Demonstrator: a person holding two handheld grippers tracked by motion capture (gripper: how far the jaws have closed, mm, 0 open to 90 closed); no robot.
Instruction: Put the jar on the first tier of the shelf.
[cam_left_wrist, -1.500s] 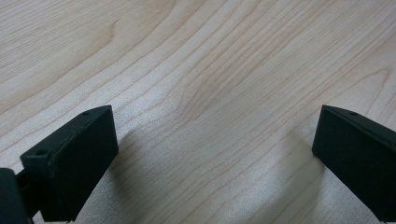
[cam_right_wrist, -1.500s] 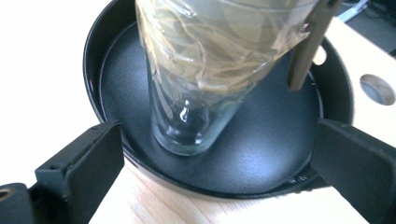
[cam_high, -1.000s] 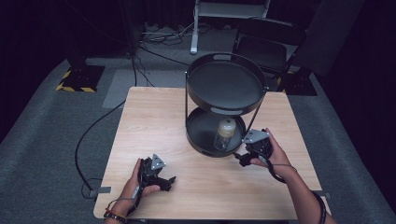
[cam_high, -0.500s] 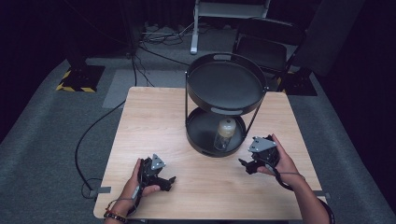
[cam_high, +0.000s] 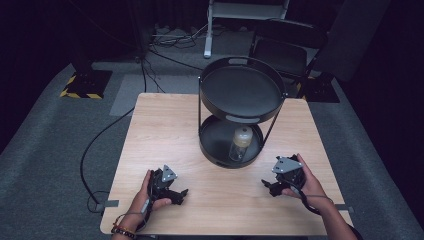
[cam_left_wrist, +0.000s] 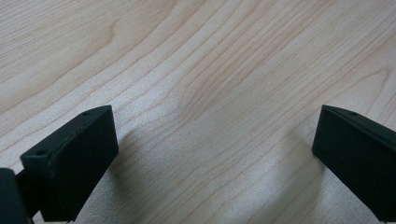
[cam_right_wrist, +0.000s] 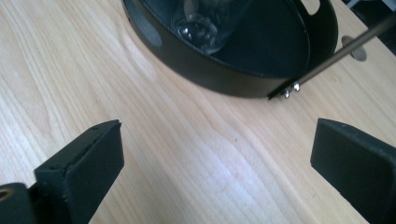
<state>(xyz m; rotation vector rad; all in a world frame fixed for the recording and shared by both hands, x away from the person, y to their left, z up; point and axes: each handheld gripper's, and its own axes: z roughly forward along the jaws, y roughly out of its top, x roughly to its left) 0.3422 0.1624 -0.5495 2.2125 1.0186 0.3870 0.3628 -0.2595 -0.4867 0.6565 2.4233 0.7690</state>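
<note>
**Both grippers low on the table, jar lying in the stand's bottom tray**

Wooden table (cam_high: 165, 130), pale grain, set on grey carpet in a dark room. Standing right of centre on it, a black two-tier tray stand (cam_high: 241, 90): wide round upper tray held on thin metal rods above a smaller lower tray (cam_high: 212, 145). Lying in the lower tray, a clear glass jar (cam_high: 239, 144) with a pale lid, on its side, lid toward the far end, base toward the near rim. In the right gripper view, the same jar's glass base (cam_right_wrist: 201, 23) just inside the tray's black wall (cam_right_wrist: 219, 70), with one rod bolted to the rim at the right.

Left gripper (cam_high: 175, 194) at the near left of the table, held in the left hand (cam_high: 145, 200), grey three-cornered plate on top, jaws pointing right along the tabletop. In the left gripper view, jaws wide apart over bare wood (cam_left_wrist: 210, 93), empty between them.

Right gripper (cam_high: 270, 186) at the near right, just near and right of the stand, held in the right hand (cam_high: 310, 182), jaws pointing left. In the right gripper view, jaws wide apart too, gripping nothing, bare tabletop (cam_right_wrist: 187, 154) between them and the lower tray a little way beyond.

Black cable (cam_high: 95, 150) trailing off the table's left side onto the carpet. Far behind, a dark chair (cam_high: 285, 45) and a yellow-and-black striped base (cam_high: 82, 85) at far left.
</note>
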